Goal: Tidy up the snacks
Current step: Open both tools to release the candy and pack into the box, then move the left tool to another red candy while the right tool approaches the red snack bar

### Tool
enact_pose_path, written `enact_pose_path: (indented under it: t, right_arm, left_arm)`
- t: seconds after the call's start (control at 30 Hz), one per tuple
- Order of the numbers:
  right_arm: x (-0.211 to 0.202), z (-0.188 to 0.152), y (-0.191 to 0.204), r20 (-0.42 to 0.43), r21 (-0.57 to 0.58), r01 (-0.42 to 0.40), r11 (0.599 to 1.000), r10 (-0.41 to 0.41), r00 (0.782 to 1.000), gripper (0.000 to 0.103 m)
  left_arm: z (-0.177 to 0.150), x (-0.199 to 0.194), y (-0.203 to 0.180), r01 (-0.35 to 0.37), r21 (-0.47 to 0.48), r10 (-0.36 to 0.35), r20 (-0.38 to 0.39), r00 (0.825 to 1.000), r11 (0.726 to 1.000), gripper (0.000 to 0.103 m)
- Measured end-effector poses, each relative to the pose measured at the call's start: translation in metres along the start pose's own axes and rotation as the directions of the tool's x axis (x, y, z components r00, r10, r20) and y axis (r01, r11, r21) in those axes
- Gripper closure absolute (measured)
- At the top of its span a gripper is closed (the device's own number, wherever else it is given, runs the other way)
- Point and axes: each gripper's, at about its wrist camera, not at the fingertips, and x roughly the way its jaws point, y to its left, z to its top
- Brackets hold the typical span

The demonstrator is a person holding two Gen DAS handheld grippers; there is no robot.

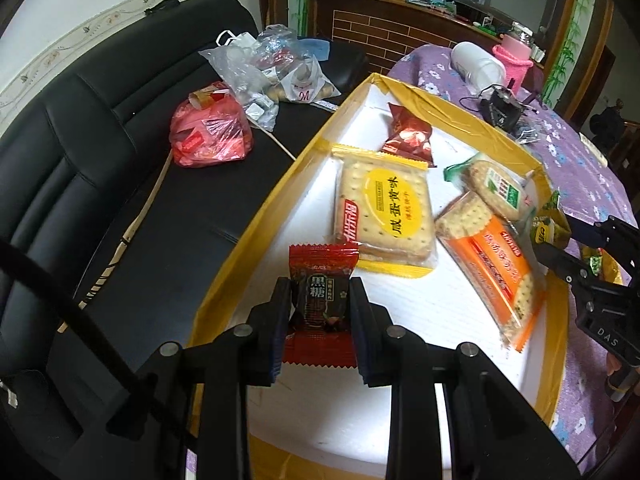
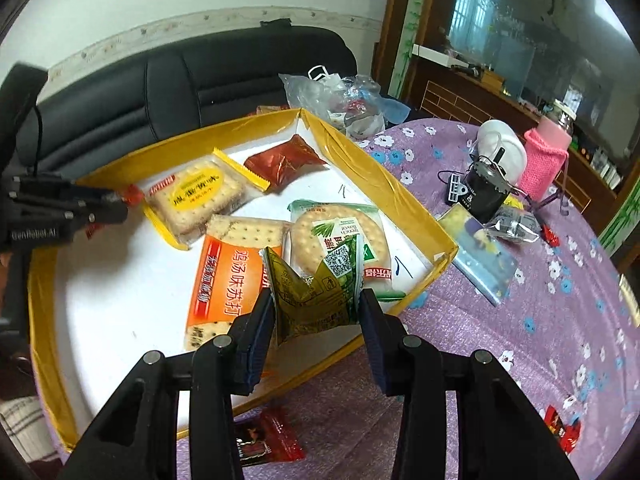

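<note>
Pinched crosswise in the left gripper [image 1: 320, 300]: a glossy red-and-black candy sachet [image 1: 320, 280] with serrated ends, low over the near end of the white foam tray [image 1: 400, 312] with yellow taped walls. Clamped in the right gripper [image 2: 316, 316]: a crumpled gold-green foil packet [image 2: 312, 284], above the tray's near wall. Flat inside the tray: square yellow-label cracker pack [image 1: 384, 208], orange cracker pack [image 1: 492, 264], round green-label cracker pack [image 2: 336, 244], dark red foil pouch [image 1: 408, 136]. Beneath the tray, purple flowered cloth [image 2: 500, 320].

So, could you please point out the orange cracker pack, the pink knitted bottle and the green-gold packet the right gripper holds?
orange cracker pack [image 2: 218, 280]: right wrist view, orange label.
pink knitted bottle [image 2: 546, 160]: right wrist view, knitted sleeve.
green-gold packet [image 2: 316, 300]: right wrist view, crumpled middle.
</note>
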Motion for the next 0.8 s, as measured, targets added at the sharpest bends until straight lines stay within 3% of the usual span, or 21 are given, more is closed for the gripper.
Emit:
enact_pose_path:
  t: [0.23, 0.27, 0.4, 0.53, 0.67, 0.8]
  right_arm:
    - [-0.007, -0.002, -0.002, 0.026, 0.024, -0.018, 1.0, 0.017, 1.0, 0.053]
    - [-0.009, -0.002, -0.001, 0.032, 0.024, -0.019, 1.0, 0.018, 0.999, 0.051]
    - [-0.017, -0.002, -0.001, 0.057, 0.033, -0.025, 0.999, 0.023, 0.998, 0.042]
    - [-0.029, -0.003, -0.005, 0.087, 0.065, -0.044, 0.997, 0.038, 0.995, 0.039]
    - [-0.043, -0.009, -0.019, 0.12, 0.144, -0.076, 0.987, 0.059, 0.991, 0.027]
    - [-0.052, -0.018, -0.029, 0.129, 0.209, -0.077, 0.975, 0.05, 0.99, 0.023]
  left_arm:
    - [-0.001, 0.0, 0.001, 0.014, -0.004, -0.014, 0.003, 1.0, 1.0, 0.068]
    - [-0.001, -0.001, 0.001, 0.019, -0.007, -0.019, 0.003, 1.0, 1.0, 0.066]
    - [-0.002, -0.008, 0.002, 0.027, -0.032, -0.026, 0.028, 0.999, 0.999, 0.037]
    - [-0.003, -0.019, 0.001, 0.039, -0.038, -0.037, 0.052, 0.998, 0.998, 0.032]
    - [-0.004, -0.028, -0.002, 0.043, -0.042, -0.04, 0.075, 0.996, 0.998, 0.025]
    - [-0.006, -0.036, -0.011, 0.075, -0.042, -0.071, 0.092, 0.993, 0.996, 0.019]
